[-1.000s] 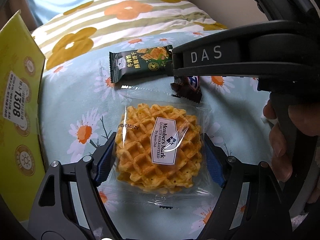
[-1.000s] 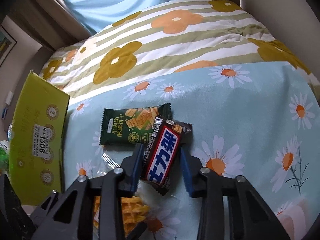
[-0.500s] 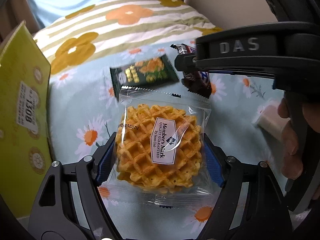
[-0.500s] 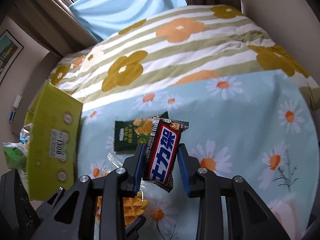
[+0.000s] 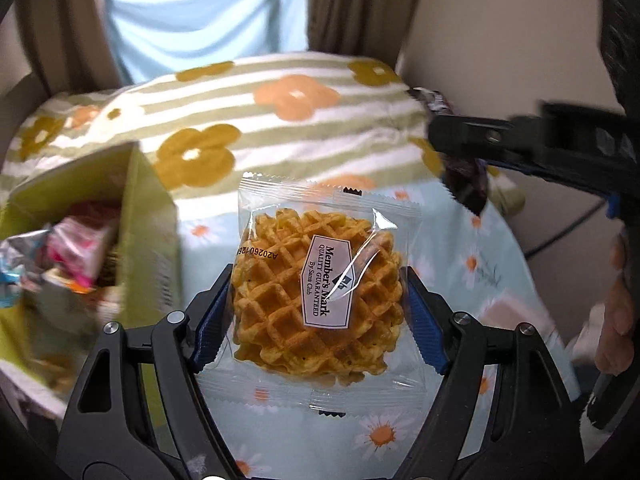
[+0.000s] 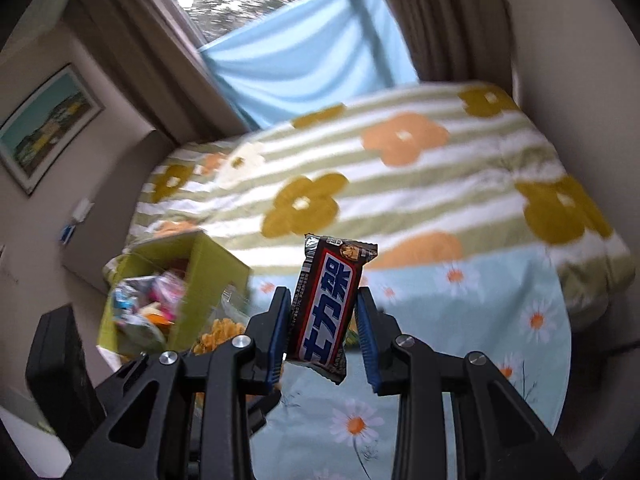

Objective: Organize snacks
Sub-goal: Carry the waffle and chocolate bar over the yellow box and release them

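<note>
My left gripper (image 5: 318, 312) is shut on a clear-wrapped waffle (image 5: 316, 292), its blue pads pressing both sides, and holds it above the daisy sheet. My right gripper (image 6: 324, 320) is shut on a brown chocolate bar (image 6: 326, 308) with red, white and blue lettering, lifted clear of the bed. The right gripper (image 5: 460, 140) also shows at the upper right of the left wrist view, with the bar (image 5: 464, 176) hanging from it. A yellow-green box (image 5: 148, 220) (image 6: 208, 276) full of wrapped snacks stands open to the left. The waffle (image 6: 218, 330) peeks out beside the box.
A striped quilt with flowers (image 6: 400, 168) covers the far bed, the blue daisy sheet (image 6: 460, 340) the near part. A blue curtain (image 6: 312, 60) and window lie beyond. A person's hand (image 5: 616, 320) grips the right tool. A framed picture (image 6: 44, 124) hangs on the left wall.
Both grippers have risen off the bed with their snacks. The box's open top with snacks inside has come into view. The green biscuit pack has dropped out of sight below.
</note>
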`<state>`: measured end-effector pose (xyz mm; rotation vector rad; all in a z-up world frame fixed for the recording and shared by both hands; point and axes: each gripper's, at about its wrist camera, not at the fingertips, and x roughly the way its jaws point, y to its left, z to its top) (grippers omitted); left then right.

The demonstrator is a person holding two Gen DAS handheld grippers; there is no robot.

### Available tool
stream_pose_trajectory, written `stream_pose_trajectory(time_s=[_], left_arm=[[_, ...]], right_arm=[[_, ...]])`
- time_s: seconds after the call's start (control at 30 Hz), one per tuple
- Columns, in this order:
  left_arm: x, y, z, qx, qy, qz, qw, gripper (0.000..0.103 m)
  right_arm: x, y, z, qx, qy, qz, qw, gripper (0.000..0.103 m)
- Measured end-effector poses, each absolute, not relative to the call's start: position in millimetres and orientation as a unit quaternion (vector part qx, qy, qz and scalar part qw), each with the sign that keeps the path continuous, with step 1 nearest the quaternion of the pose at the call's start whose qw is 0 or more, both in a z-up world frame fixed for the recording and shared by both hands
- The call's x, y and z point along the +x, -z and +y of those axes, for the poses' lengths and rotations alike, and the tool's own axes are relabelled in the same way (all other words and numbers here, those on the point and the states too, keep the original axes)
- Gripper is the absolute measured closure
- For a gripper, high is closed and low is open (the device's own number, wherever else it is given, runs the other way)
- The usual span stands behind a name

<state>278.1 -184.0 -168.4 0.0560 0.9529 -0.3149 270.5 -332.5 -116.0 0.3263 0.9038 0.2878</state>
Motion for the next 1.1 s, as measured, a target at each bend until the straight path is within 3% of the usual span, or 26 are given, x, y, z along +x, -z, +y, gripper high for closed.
stream_pose_trajectory(time_s=[0.23, 0.4, 0.7, 0.93, 1.03, 1.07, 1.1], left_arm=[[287, 100, -113, -0.015, 0.098, 0.427, 0.899, 0.028], [297, 76, -40, -0.025, 0.063, 0.417, 0.906, 0.028], [330, 100, 78, -0.026, 0.036, 0.460, 0.887, 0.028], [361, 135, 117, -0.018, 0.066, 0.491, 0.868, 0.027], [371, 146, 119, -0.016, 0.097, 0.501, 0.860, 0.017], [373, 148, 120, -0.018, 0.102, 0.505, 0.857, 0.005], [377, 150, 122, -0.024, 0.106, 0.508, 0.855, 0.000]], right_arm=[[276, 62, -286, 0.130, -0.188, 0.393, 0.891, 0.073], [286, 52, -235, 0.129, -0.213, 0.386, 0.888, 0.073], [312, 69, -139, 0.138, -0.225, 0.406, 0.875, 0.073], [325, 101, -92, 0.151, -0.203, 0.438, 0.863, 0.073], [327, 113, -89, 0.158, -0.185, 0.449, 0.860, 0.073], [328, 116, -88, 0.161, -0.179, 0.453, 0.858, 0.073], [329, 119, -88, 0.163, -0.172, 0.457, 0.857, 0.073]])
